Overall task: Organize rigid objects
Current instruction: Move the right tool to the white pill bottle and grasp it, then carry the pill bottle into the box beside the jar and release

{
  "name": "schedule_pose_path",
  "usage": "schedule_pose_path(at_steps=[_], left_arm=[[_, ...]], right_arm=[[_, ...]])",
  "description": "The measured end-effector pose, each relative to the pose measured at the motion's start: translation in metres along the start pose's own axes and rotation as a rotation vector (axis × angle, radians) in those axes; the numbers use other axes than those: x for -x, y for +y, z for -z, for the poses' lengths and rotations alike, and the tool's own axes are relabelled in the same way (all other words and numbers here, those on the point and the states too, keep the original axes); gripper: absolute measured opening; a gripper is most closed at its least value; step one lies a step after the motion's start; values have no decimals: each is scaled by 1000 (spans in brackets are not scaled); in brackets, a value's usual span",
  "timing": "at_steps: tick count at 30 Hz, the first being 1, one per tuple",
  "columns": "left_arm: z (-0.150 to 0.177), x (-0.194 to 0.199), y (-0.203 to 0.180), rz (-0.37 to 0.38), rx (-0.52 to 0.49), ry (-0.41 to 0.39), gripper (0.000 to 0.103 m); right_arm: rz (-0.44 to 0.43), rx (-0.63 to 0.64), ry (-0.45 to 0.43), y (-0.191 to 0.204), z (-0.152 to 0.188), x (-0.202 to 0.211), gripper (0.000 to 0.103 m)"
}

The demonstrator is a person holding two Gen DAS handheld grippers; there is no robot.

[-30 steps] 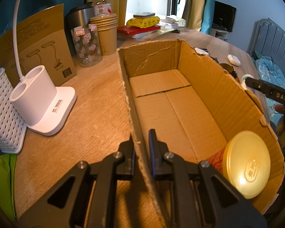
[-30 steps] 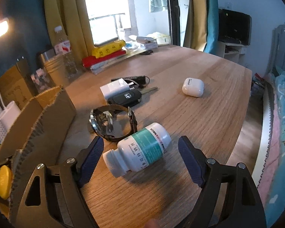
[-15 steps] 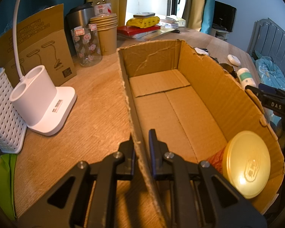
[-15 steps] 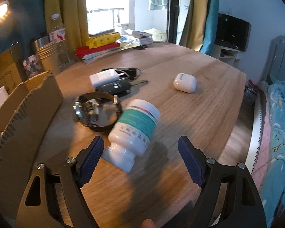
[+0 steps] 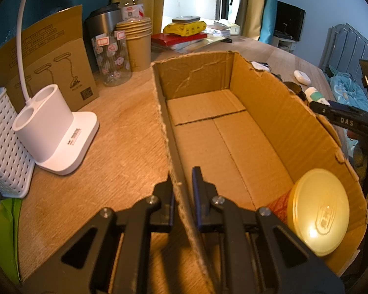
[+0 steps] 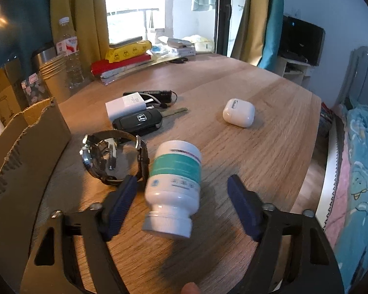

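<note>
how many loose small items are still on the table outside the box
5: pill bottle between the gripper pads, watch beside the cardboard box, car key, white charger, earbud case. The box may hide others.

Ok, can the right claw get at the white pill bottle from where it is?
Probably yes: the pill bottle lies on the table between the right claw's closing fingers, pads not yet touching; only the watch sits close.
</note>
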State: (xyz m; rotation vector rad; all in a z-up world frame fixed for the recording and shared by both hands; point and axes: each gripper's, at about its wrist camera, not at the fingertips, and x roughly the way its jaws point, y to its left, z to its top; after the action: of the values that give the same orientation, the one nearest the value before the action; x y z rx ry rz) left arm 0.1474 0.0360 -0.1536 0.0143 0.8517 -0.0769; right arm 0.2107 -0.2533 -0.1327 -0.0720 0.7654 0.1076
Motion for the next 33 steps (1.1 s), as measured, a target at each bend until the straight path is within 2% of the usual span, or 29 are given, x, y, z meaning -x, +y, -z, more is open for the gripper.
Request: schedule_pose_path(at_steps=[2, 4, 17, 26, 33], left_arm=[[0, 0, 0, 0, 0, 0, 13], [0, 0, 0, 0, 0, 0, 13], [0, 0, 0, 0, 0, 0, 13], [0, 0, 0, 0, 0, 0, 13], [0, 0, 0, 0, 0, 0, 13]], right_arm=[[2, 2, 4, 0, 0, -1, 51], [1, -1, 2, 0, 1, 0, 47], [-36, -2, -86, 2, -6, 32, 46], [-150, 74, -156, 35, -14, 73, 46], [-188, 125, -184, 56, -17, 88, 46]])
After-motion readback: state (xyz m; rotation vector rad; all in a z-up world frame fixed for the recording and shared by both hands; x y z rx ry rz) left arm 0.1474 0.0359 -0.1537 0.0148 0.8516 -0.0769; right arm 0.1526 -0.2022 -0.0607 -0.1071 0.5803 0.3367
